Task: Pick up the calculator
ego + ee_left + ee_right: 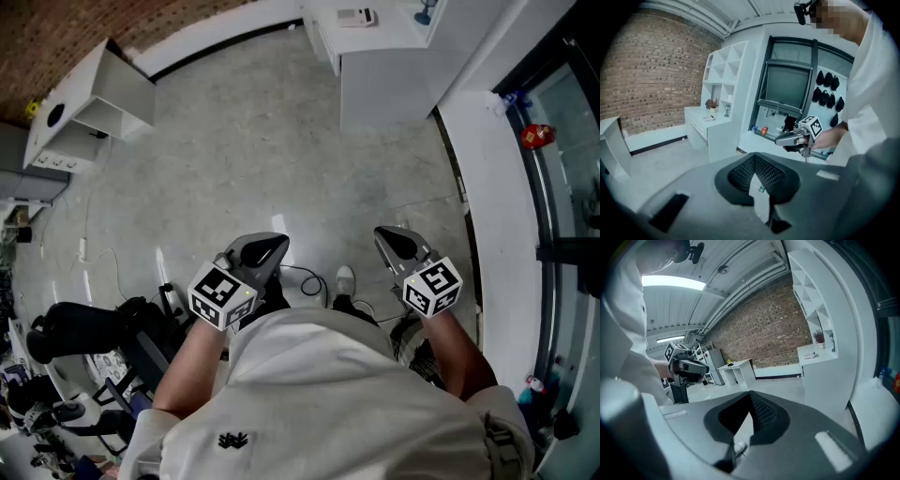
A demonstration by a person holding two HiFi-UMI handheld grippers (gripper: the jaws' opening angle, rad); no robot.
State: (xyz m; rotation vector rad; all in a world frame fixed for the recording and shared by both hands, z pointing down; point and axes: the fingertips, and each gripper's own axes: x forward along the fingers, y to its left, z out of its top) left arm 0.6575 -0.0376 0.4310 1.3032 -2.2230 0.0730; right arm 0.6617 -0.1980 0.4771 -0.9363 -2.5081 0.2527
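Observation:
The calculator (356,16) is a small pale slab on top of a white desk (384,70) at the far end of the room. It also shows small in the left gripper view, where the calculator (708,118) lies on the desk top, and in the right gripper view as the calculator (811,355). My left gripper (278,242) and right gripper (386,232) are held side by side in front of the person's body, well short of the desk. Both have their jaws together with nothing between them. Each gripper sees the other: the right gripper (780,139) and the left gripper (701,367).
A white open-fronted cabinet (94,103) stands at the left by the brick wall. A glazed wall with a white sill (487,216) runs along the right, with a red object (536,136) on it. Black equipment (84,328) and cables (305,277) lie at the person's feet.

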